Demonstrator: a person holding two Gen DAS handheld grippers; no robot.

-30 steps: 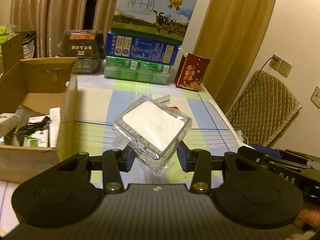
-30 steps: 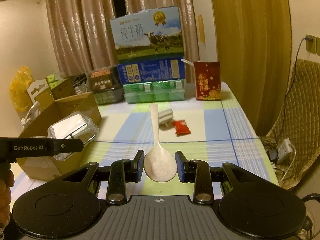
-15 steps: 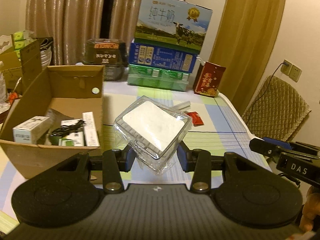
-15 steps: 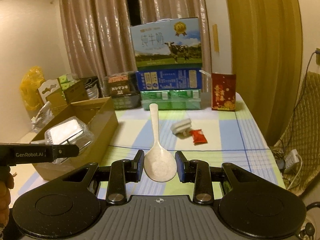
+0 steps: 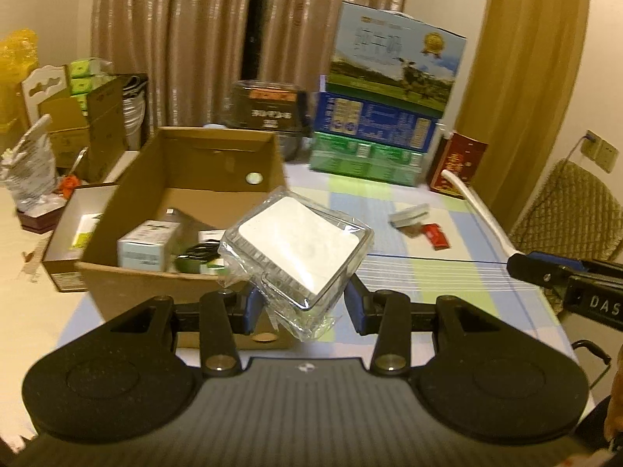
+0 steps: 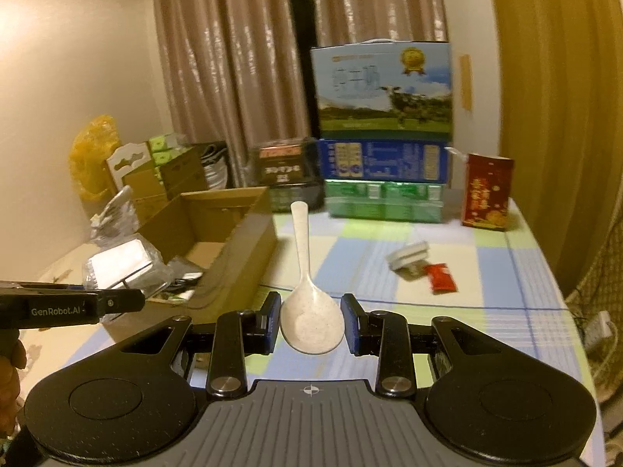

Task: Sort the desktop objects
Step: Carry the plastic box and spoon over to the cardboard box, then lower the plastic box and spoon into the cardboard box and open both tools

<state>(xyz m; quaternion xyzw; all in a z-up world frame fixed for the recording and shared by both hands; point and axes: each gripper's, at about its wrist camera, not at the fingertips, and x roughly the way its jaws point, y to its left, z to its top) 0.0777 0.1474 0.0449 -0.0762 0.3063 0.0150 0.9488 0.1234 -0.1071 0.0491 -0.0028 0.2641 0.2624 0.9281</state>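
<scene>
My left gripper point(image 5: 305, 303) is shut on a clear plastic box point(image 5: 298, 247) with a white pad inside, held tilted in the air just in front of the open cardboard box point(image 5: 249, 148). The same plastic box point(image 6: 120, 264) shows at the left in the right wrist view, by the cardboard box point(image 6: 249, 257). My right gripper point(image 6: 310, 327) is shut on the bowl of a white spoon point(image 6: 307, 292), handle pointing away. On the checked tablecloth lie a small grey-white packet point(image 6: 409, 255) and a red sachet point(image 6: 440, 278).
The cardboard box holds a small light carton point(image 5: 146, 245) and a black cable point(image 5: 198, 251). Stacked milk cartons point(image 5: 385, 113), a dark container point(image 5: 268, 113) and a red carton point(image 5: 459, 165) line the table's far edge. A quilted chair point(image 5: 572, 210) stands right; clutter left.
Both views have swung left and pulled back: the cardboard box now lies nearer the middle of each view. The plastic box and the spoon stay held as before.
</scene>
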